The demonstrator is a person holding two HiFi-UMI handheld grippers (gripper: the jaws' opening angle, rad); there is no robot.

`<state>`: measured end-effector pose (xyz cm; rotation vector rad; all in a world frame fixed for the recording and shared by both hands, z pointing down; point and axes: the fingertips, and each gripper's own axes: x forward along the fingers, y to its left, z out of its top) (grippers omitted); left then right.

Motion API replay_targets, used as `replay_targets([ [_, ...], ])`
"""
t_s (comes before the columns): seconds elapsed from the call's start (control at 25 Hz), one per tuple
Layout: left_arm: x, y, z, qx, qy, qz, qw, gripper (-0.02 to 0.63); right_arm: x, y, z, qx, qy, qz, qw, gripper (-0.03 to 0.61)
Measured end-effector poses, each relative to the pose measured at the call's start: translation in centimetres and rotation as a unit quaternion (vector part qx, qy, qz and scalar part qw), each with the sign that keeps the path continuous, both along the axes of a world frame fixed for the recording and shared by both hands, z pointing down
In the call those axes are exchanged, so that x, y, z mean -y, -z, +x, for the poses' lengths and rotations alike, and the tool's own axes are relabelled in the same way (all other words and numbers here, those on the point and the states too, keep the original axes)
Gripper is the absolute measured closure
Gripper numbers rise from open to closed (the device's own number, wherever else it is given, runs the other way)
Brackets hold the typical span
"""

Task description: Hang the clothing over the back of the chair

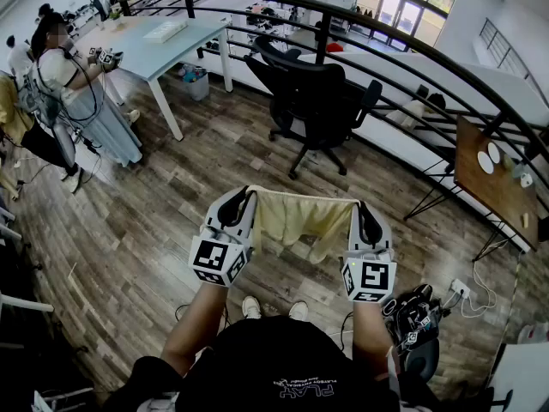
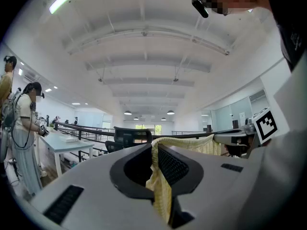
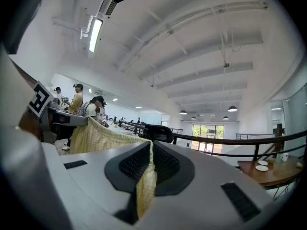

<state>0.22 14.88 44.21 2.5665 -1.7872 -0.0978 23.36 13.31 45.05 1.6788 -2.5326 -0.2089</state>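
A pale yellow garment (image 1: pixel 300 217) hangs stretched between my two grippers, above the wooden floor. My left gripper (image 1: pixel 247 197) is shut on its left top corner, and the cloth (image 2: pixel 160 186) is pinched between the dark pads. My right gripper (image 1: pixel 357 206) is shut on the right top corner, where cloth (image 3: pixel 146 186) hangs down out of the jaws. A black office chair (image 1: pixel 310 97) stands ahead of me, some way beyond the garment, its back (image 2: pixel 132 137) showing over the left jaws and its headrest (image 3: pixel 158 132) over the right jaws.
A curved black railing (image 1: pixel 386 37) runs behind the chair. A light table (image 1: pixel 159 45) stands at the far left with a person (image 1: pixel 73 93) beside it. A wooden side table (image 1: pixel 493 178) with dishes is at the right. A power strip and cables (image 1: pixel 467 292) lie on the floor.
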Motion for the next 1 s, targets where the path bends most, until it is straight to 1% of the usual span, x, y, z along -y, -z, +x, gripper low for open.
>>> replay_targets([
  [0.36,-0.1,-0.2,-0.9,0.008,-0.006,-0.001,0.9999,0.568,-0.1,0.0,-1.1,0.002,0.003,0.000,1.000,0.543],
  [0.6,-0.2,0.2,-2.0,0.004,-0.012,0.007,0.9999,0.568,-0.6,1.0,-2.3,0.017,0.011,0.019,1.000,0.543],
  [0.88,-0.2,0.7,-3.7,0.000,-0.024,0.014,0.9996,0.568,-0.7,1.4,-4.1,0.007,0.002,0.019,1.000,0.543],
  [1.0,-0.3,0.8,-5.0,-0.003,-0.029,0.016,0.9995,0.568,-1.0,1.4,-5.4,0.000,-0.002,0.019,1.000,0.543],
])
